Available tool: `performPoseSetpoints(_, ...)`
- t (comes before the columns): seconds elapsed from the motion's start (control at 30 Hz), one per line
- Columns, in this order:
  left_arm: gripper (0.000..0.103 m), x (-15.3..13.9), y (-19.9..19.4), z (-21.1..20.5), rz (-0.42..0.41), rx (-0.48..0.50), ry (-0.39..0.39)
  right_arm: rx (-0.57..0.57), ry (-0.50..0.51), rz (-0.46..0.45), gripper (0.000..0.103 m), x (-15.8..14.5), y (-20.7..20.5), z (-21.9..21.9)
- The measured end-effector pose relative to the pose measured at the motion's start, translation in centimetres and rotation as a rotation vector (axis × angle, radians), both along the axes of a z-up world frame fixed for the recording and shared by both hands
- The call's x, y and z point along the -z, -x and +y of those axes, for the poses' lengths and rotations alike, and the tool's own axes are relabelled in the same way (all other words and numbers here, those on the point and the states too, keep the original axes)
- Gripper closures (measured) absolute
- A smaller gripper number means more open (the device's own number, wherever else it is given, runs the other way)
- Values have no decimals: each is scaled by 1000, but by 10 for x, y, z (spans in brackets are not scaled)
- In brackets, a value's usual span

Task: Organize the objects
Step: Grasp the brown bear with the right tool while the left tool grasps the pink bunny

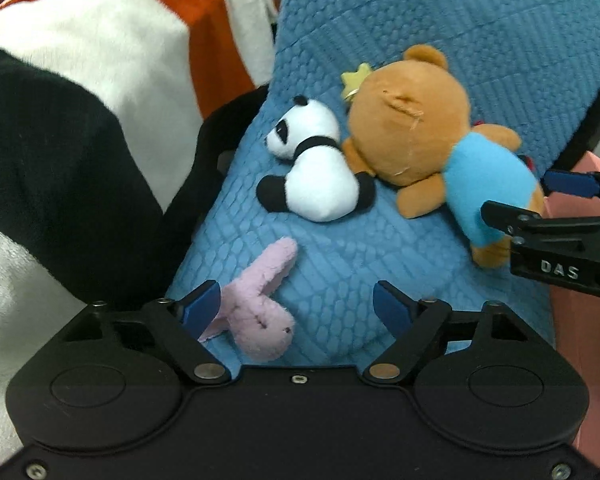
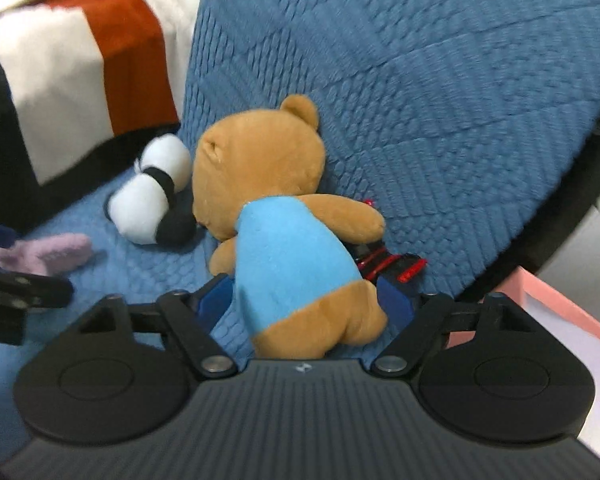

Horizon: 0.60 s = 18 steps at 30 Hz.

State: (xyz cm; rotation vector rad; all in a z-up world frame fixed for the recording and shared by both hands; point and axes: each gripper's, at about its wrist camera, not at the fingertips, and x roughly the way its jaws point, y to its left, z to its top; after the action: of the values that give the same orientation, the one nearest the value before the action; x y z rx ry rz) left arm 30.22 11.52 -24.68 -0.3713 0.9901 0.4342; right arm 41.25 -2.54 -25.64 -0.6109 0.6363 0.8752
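Blue quilted seat cover (image 2: 440, 80), scale-like stitch pattern. Brown teddy bear (image 2: 260, 168), centre frame, sky-blue shirt; small yellow star (image 1: 358, 76) by its head. Panda plush (image 1: 314, 164), black and white. Pale pink plush (image 1: 260, 308), lower centre. Blanket (image 1: 100, 40), upper left: white, rust-orange, black blocks. Pink box (image 2: 560, 300), lower right. Gripper pads (image 1: 392, 306) dark blue.
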Motion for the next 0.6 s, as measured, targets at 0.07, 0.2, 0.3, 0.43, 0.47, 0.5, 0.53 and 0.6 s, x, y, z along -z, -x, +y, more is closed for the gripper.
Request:
performPoseSetpoints(0.07,23,3,-1,3,12,-16,-1,-20,23,-22,23,5,-2,8)
performPoseSetpoints(0.2,23,4,-1,4,17,-24,-19,-53,57,-42,23,10,-4,18)
performPoseSetpoints(0.3,23,4,-1,4,30,-42,-39,-69,82,-61,23,13,-5,22)
performPoseSetpoints(0.43,24,4,2,7,34,-62,-42,-68,86,-58,23,16,-10,24)
performPoseSetpoints(0.47,24,4,2,7,42,-70,-45,-68,89,-54,23,17,-11,25)
performPoseSetpoints(0.5,24,5,3,6,51,-73,-46,-66,96,-47,25,19,-11,26)
performPoseSetpoints(0.53,23,6,3,5,58,-75,-45,-64,107,-32,25,22,-11,26)
performPoseSetpoints(0.6,24,7,2,4,69,-86,-52,-62,135,-31,27,27,-9,27)
